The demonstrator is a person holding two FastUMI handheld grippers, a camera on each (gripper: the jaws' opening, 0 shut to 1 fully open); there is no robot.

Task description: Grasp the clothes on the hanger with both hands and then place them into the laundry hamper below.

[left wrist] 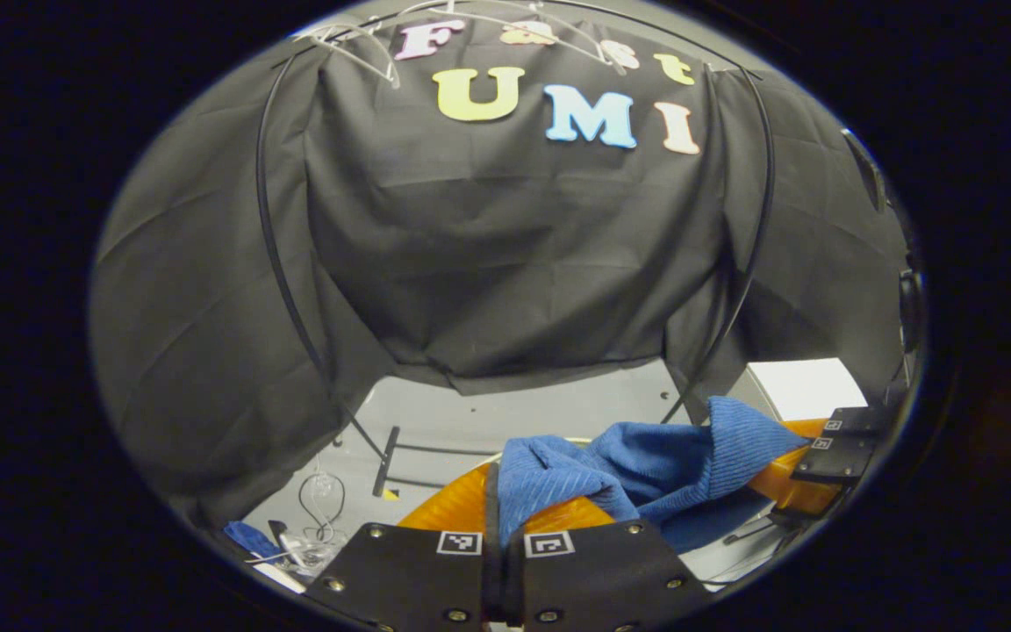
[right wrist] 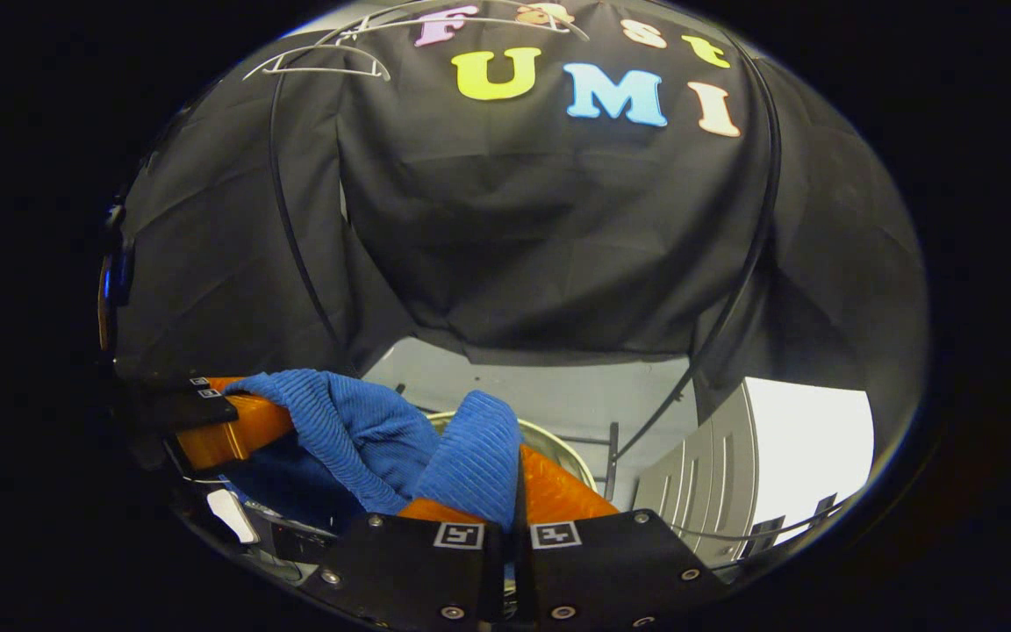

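A pale grey floor (left wrist: 558, 408) is seen below the black cloth wall (left wrist: 505, 263), with a white cabinet (right wrist: 786, 456) at one side. In the left gripper view, the left gripper (left wrist: 505, 518) is closed on one end of the blue ribbed garment (left wrist: 628, 470), its orange fingers (left wrist: 453, 505) pressed together on the cloth. In the right gripper view, the right gripper (right wrist: 516, 500) is likewise clamped on the other end of the garment (right wrist: 365, 430). The garment is held slack between both grippers. A round hamper rim (right wrist: 558, 439) is seen just behind it.
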